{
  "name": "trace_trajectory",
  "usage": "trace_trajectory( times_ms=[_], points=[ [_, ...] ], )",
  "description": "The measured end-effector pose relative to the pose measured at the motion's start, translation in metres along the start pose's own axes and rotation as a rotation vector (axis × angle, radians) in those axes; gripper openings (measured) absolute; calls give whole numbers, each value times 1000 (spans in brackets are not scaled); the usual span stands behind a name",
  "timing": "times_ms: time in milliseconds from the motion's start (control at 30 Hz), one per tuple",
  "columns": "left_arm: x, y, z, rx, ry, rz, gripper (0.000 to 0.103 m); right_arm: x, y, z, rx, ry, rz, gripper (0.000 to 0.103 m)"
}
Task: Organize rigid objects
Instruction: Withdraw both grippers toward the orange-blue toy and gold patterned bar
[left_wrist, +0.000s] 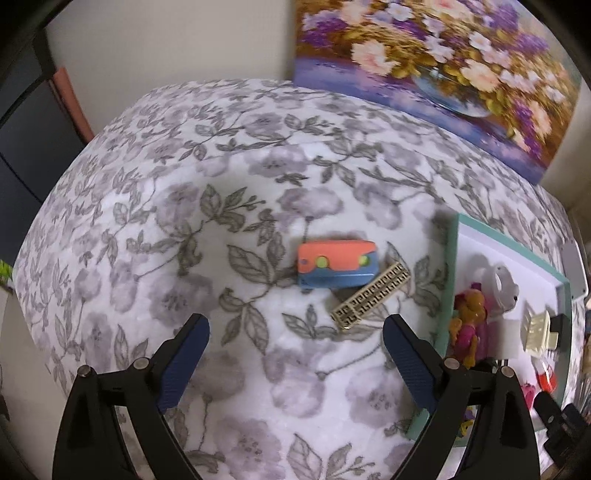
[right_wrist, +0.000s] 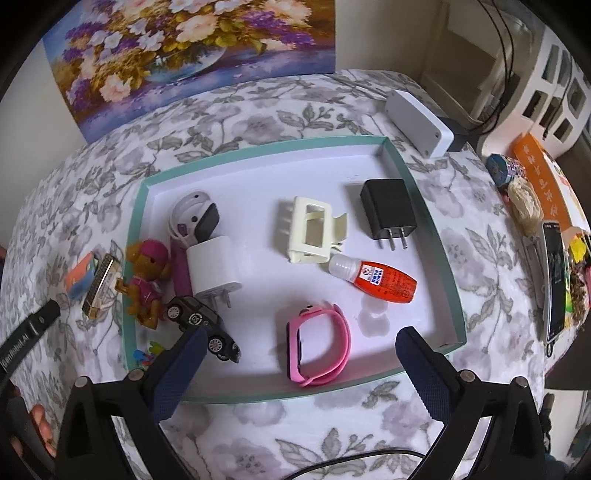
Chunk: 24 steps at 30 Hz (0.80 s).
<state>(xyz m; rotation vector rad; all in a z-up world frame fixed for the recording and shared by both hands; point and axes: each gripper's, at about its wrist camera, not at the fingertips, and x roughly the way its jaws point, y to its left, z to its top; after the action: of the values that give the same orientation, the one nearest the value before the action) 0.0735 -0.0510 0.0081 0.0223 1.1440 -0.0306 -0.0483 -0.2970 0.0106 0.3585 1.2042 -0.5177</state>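
Left gripper (left_wrist: 295, 332) jaws spread wide, empty, right gripper (right_wrist: 301, 349) likewise, both angled steeply downward

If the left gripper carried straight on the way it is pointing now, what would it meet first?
Most likely the bare floral tablecloth. The left gripper is open and empty, and the orange-and-blue case and the harmonica lie slightly beyond its fingertips, though depth is hard to judge in this view.

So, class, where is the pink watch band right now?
In the right wrist view the pink watch band lies inside the teal-rimmed tray, near its front edge, right of the black toy car.
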Motion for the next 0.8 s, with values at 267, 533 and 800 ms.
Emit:
trace_trajectory(
  times_ms=[267,533,800],
  points=[
    [3,39,11,-123,5,-16,95,1,16,-5,-50,-1,-7,103],
    [14,65,18,-183,55,-36,95,0,39,-6,-27,-11,123,103],
    [24,63,19,-177,105,-43,95,5,79,-5,-107,-13,139,103]
  ],
)
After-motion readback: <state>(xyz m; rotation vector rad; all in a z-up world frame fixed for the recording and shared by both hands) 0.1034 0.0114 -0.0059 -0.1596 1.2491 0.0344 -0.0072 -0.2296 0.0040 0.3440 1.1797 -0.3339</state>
